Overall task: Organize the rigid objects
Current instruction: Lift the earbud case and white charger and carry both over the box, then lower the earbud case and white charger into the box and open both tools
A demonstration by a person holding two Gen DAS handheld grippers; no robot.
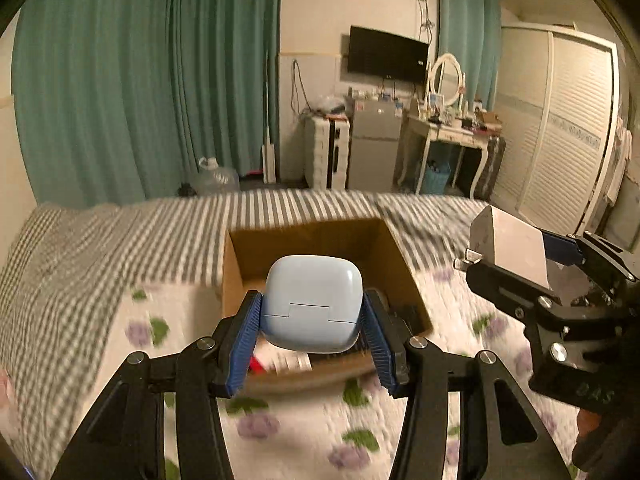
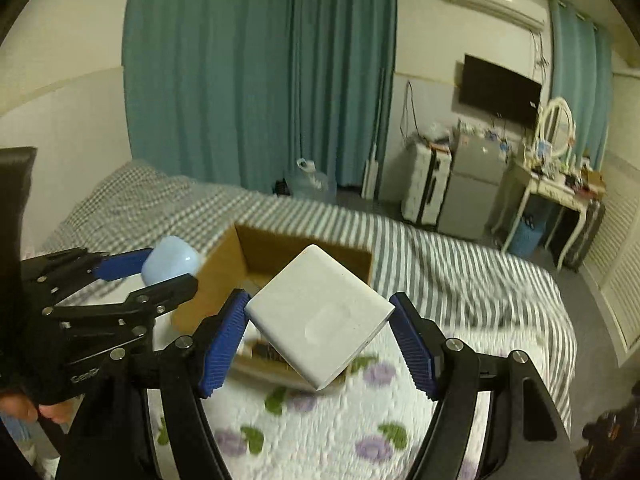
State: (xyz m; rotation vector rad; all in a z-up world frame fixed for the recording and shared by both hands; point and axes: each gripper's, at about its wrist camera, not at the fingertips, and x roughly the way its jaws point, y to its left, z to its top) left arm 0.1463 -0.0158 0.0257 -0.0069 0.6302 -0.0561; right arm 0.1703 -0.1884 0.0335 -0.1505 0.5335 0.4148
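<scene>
left gripper (image 1: 312, 320) clamps blue earbud case (image 1: 314, 304) over cardboard box (image 1: 240, 264) | right gripper (image 2: 318, 332) clamps white charger (image 2: 320, 312) beside | advice: lower well inside before opening, one gripper first

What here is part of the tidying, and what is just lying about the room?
Part of the job:
blue case in the left gripper
white charger in the right gripper
cardboard box on the bed

Just lying about:
water jug
suitcase
fridge
TV
mirror
</scene>
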